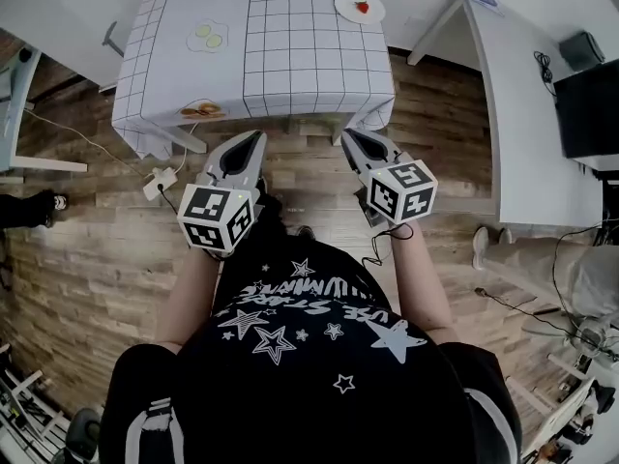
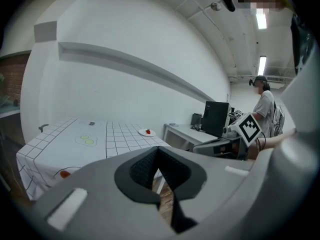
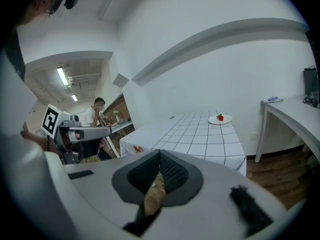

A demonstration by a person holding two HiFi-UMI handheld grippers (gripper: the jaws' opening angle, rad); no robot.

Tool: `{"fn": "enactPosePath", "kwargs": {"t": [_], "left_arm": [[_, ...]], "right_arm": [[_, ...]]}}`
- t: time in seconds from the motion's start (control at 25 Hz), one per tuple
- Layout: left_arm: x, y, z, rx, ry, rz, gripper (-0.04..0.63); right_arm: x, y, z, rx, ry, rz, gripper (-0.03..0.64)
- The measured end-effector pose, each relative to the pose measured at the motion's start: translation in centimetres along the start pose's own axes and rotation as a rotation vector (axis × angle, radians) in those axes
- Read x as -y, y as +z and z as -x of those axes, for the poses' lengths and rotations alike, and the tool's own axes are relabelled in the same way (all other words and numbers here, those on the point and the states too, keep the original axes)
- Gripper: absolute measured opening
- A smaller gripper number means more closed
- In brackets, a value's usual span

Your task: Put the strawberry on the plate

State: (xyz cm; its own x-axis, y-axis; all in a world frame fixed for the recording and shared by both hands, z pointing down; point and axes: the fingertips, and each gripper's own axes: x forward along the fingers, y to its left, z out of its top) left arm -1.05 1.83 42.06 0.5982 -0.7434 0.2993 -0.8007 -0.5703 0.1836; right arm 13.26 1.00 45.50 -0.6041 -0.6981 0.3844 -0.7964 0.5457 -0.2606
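Both grippers are held out in front of the person's torso, above the wooden floor and short of the counter. Neither touches it.

Left gripper: jaws together at the tips with nothing between them. Its own view shows the pads meeting, with only floor visible through the slot behind them.

Right gripper: jaws fully closed and empty. Its own view shows the same.

Strawberry: red, lying on the white plate. The plate sits at the far right corner of the counter, well apart from both grippers.

Counter: covered by a white cloth with a dark grid that hangs over the edges. Left of centre is a pale patch with two yellow-green rounds. At the near left edge is something orange-brown; I cannot tell what it is.

Surroundings: a white desk stands to the right of the counter, with a black monitor by it. A white power strip lies on the floor near the counter's left corner. A second person stands in the background of the left gripper view.
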Motion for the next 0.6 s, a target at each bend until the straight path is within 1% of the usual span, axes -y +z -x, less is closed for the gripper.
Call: {"fn": "enactPosePath", "kwargs": {"t": [0.08, 0.24, 0.4, 0.52, 0.6], "left_arm": [[1.1, -0.7, 1.3, -0.013, 0.009, -0.008, 0.008], [1.5, -1.3, 4.0, -0.028, 0.026, -0.009, 0.008], [2.4, 0.1, 4.9, 0.001, -0.022, 0.018, 0.008], [3.4, 1.9, 6.1, 0.012, -0.060, 0.055, 0.008], [3.6, 2.1, 7.0, 0.019, -0.088, 0.064, 0.008]], "right_arm": [[-0.4, -0.7, 0.9, 0.006, 0.004, -0.020, 0.014], [-2.6, -1.7, 1.6, 0.011, 0.021, -0.049, 0.014], [-4.2, -0.5, 3.3, 0.000, -0.018, -0.014, 0.014], [-5.6, 1.1, 4.7, -0.021, -0.041, -0.010, 0.014], [-6.5, 1.3, 4.8, -0.022, -0.056, -0.013, 0.014]]}}
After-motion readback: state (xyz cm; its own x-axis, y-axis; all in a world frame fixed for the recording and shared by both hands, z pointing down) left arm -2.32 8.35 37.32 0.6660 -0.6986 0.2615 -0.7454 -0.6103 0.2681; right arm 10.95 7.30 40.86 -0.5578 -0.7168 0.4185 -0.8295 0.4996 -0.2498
